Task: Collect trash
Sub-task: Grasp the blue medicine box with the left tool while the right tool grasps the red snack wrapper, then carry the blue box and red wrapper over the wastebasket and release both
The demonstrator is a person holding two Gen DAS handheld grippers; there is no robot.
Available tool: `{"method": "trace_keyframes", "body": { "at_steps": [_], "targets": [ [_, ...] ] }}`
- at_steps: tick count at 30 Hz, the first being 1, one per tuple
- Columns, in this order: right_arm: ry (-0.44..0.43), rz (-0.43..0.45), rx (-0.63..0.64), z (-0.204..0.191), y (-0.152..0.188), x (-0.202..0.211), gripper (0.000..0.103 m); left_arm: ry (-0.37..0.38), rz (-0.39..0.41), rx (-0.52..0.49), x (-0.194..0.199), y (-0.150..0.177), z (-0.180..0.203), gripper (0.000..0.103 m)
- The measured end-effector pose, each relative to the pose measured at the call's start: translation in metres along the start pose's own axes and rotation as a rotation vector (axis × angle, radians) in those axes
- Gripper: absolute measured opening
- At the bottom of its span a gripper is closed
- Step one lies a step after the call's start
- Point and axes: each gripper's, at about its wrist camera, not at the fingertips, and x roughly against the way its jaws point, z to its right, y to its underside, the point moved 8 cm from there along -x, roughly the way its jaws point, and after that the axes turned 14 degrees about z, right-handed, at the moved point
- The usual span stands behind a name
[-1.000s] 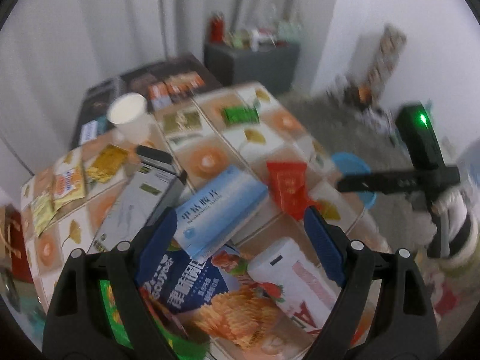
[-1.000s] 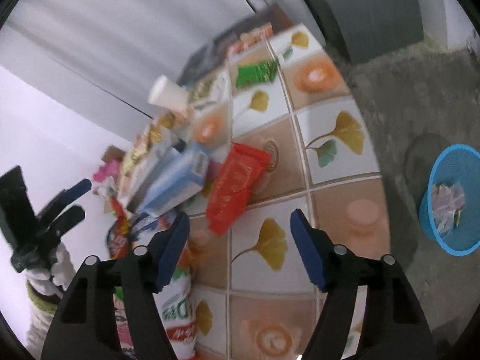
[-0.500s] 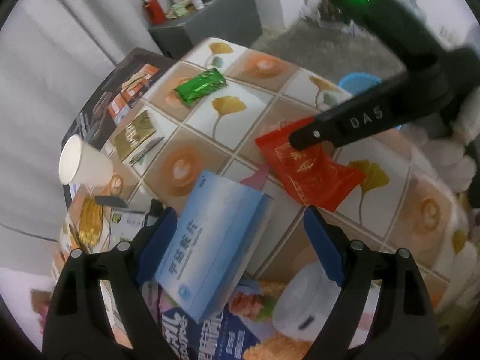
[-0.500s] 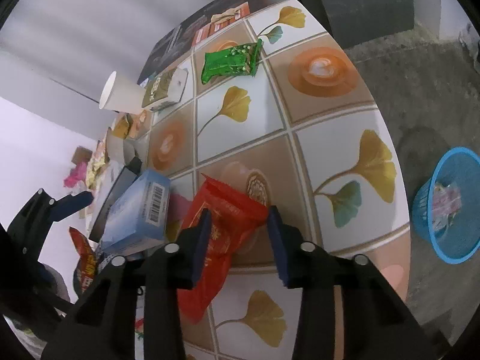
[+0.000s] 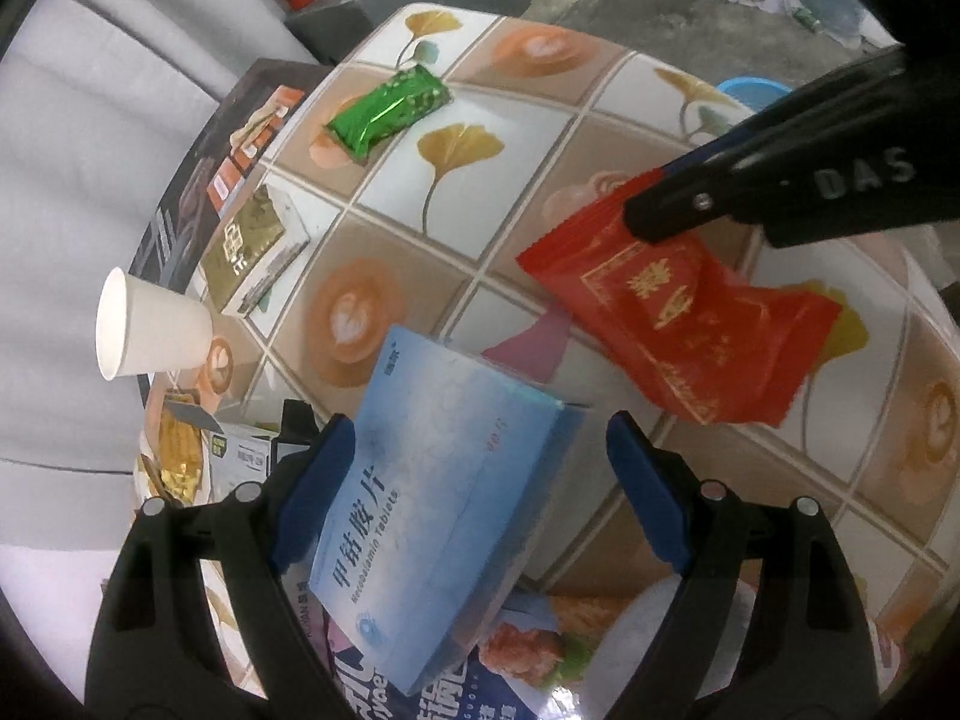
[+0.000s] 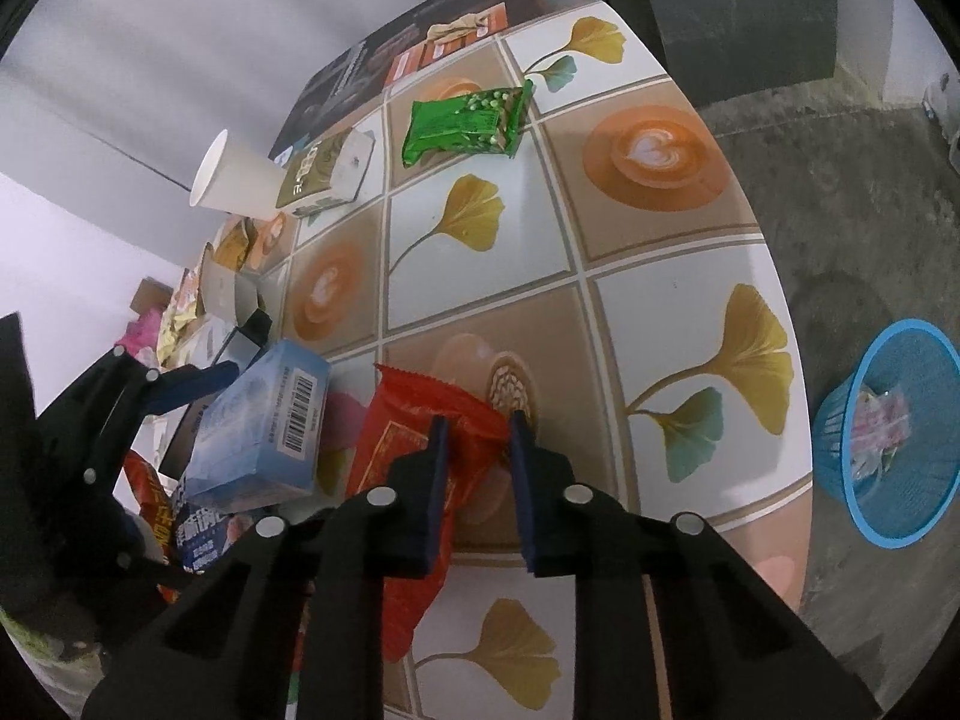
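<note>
A red snack packet [image 5: 684, 318] lies on the tiled table [image 5: 498, 222]. My right gripper [image 6: 477, 426] has its jaws closed on the packet's top corner [image 6: 420, 420]; the gripper also shows in the left wrist view [image 5: 660, 210]. My left gripper [image 5: 474, 468] is open, its jaws on either side of a blue tablet box [image 5: 432, 504] without touching it. The box also shows in the right wrist view [image 6: 264, 432]. A blue trash basket [image 6: 894, 432] stands on the floor to the right.
A green snack packet [image 5: 387, 111], a white paper cup [image 5: 150, 324], a gold-and-white box [image 5: 252, 246] and several other packets and boxes lie on the table. A dark cabinet [image 6: 738, 18] stands behind it. The table edge drops to grey floor at the right.
My right gripper moved down to the red packet and narrowed from wide open to closed on its corner. My left gripper moved forward over the blue box and stayed open.
</note>
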Motion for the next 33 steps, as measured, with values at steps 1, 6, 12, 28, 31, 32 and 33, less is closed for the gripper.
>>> {"method": "trace_keyframes", "body": {
  "at_steps": [1,6,12,28,31,32,33],
  "targets": [
    [-0.002,0.002,0.002,0.000,0.000,0.000,0.017,0.000,-0.003,0.005,-0.001,0.001,-0.001,0.077],
    [-0.013,0.015,0.002,0.001,0.000,0.001,0.014,-0.002,0.011,0.032,-0.004,-0.002,-0.006,0.070],
    [-0.030,0.036,0.005,-0.002,0.001,0.007,0.013,0.000,0.055,0.053,0.003,-0.010,-0.011,0.054],
    [-0.147,0.127,-0.087,0.001,-0.009,0.057,0.013,-0.104,0.117,-0.002,0.064,-0.016,-0.025,0.034],
    [-0.162,0.153,-0.094,0.000,-0.011,0.074,0.013,-0.122,0.136,0.014,0.085,-0.018,-0.031,0.032],
    [-0.165,0.160,-0.096,0.000,-0.012,0.079,0.013,-0.131,0.142,0.013,0.091,-0.019,-0.032,0.031],
    [-0.169,0.168,-0.097,0.000,-0.012,0.085,0.013,-0.140,0.151,0.013,0.098,-0.020,-0.033,0.031]
  ]
}}
